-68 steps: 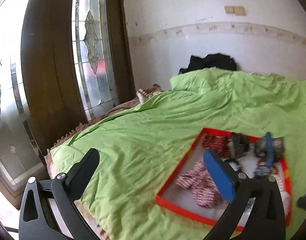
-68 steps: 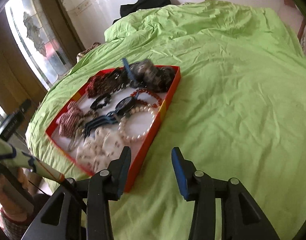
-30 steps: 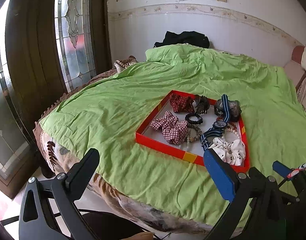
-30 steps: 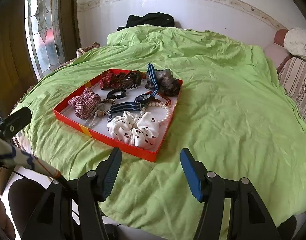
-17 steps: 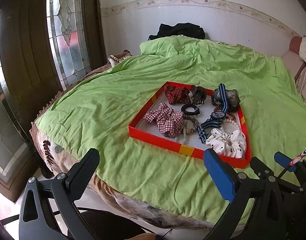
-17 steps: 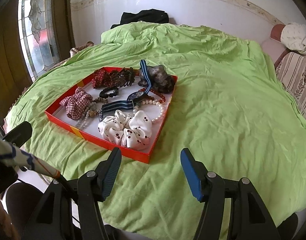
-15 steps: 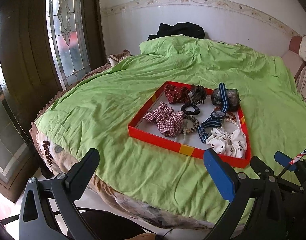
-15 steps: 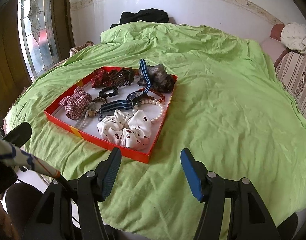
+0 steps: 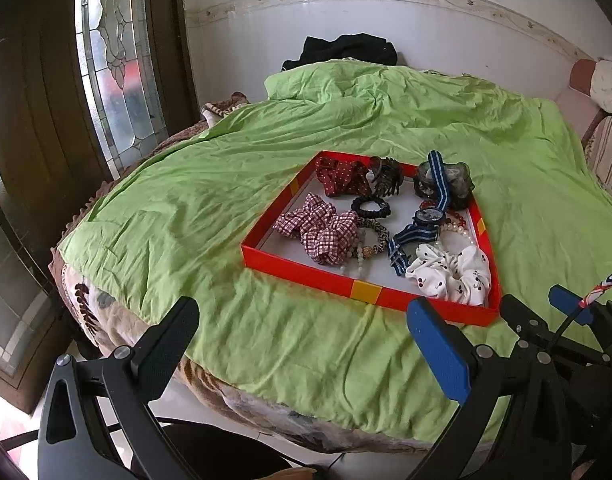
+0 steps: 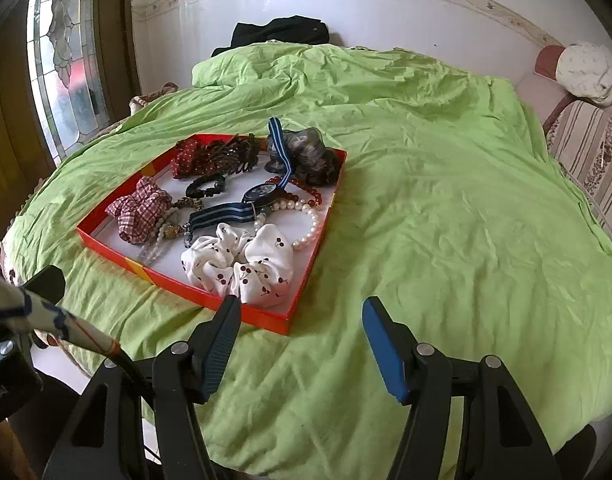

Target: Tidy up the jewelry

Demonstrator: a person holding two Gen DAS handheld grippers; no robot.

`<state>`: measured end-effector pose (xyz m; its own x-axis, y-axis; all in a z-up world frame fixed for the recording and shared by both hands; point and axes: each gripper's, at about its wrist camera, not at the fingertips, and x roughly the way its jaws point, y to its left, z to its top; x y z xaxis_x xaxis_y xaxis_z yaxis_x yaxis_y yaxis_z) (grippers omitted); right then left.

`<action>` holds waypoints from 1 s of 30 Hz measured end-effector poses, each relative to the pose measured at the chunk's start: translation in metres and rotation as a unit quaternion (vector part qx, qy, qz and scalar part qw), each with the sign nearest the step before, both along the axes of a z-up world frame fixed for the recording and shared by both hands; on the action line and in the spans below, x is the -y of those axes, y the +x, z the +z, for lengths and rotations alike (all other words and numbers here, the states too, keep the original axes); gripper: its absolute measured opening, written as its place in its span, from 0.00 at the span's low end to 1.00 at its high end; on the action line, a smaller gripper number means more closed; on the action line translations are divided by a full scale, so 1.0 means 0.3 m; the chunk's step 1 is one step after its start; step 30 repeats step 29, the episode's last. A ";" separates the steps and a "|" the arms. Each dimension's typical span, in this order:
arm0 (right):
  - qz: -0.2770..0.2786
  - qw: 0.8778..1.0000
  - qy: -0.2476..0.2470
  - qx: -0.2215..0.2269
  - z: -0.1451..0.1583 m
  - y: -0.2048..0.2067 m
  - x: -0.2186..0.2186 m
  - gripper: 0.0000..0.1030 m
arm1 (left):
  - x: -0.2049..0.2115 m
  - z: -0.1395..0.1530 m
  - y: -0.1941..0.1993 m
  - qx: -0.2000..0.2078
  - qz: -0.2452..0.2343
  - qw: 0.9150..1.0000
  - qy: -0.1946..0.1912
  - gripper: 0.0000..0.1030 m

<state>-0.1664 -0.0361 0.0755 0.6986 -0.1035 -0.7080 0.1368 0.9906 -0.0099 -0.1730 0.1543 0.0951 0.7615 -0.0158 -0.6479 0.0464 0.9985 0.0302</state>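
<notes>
1. The shallow red cardboard tray (image 9: 370, 291) lay on the bed's green cover (image 10: 446, 208), near the edge closest to the person.
2. All the jewelry and hair pieces lay inside it: a white cherry-print scrunchie (image 10: 241, 264) at the near right corner, a red-checked scrunchie (image 9: 322, 232) to the left, a navy striped-strap watch (image 9: 422, 220) across the middle, and a white pearl bracelet (image 10: 310, 224) against the right wall.
3. A black braided band (image 9: 372, 206), a dark claw clip (image 9: 386, 178), a red dotted scrunchie (image 9: 342, 178) and a grey scrunchie (image 10: 310, 156) filled the far side.
4. The left gripper (image 9: 306, 356) was held off the bed's edge, its jaws spread wide and holding nothing.
5. The right gripper (image 10: 301, 344) hovered just short of the tray's near corner, likewise spread apart and empty.
6. The pieces overlapped one another, so this scene would fit either a tray waiting to be sorted or one already filled.
7. Any pick from here would go best with the jaws closing on one piece only. The watch strap lay over the grey scrunchie and the beads, so it could drag neighbours along.
8. Compared with the earliest pictures, both cameras had pulled back and squared up. The tray, then close and skewed, now sat farther off and fully in view. Over the last half-second almost nothing had changed.
</notes>
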 end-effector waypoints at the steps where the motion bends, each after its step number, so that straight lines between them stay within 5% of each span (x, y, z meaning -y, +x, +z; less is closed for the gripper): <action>1: 0.000 1.000 -0.001 0.000 -0.001 0.001 -0.001 0.65 | -0.006 -0.002 0.003 -0.002 -0.001 1.000 -0.003 1.00; 30: 0.012 1.000 -0.003 -0.015 -0.026 0.069 -0.024 0.69 | -0.017 -0.031 0.038 -0.021 -0.004 1.000 -0.021 1.00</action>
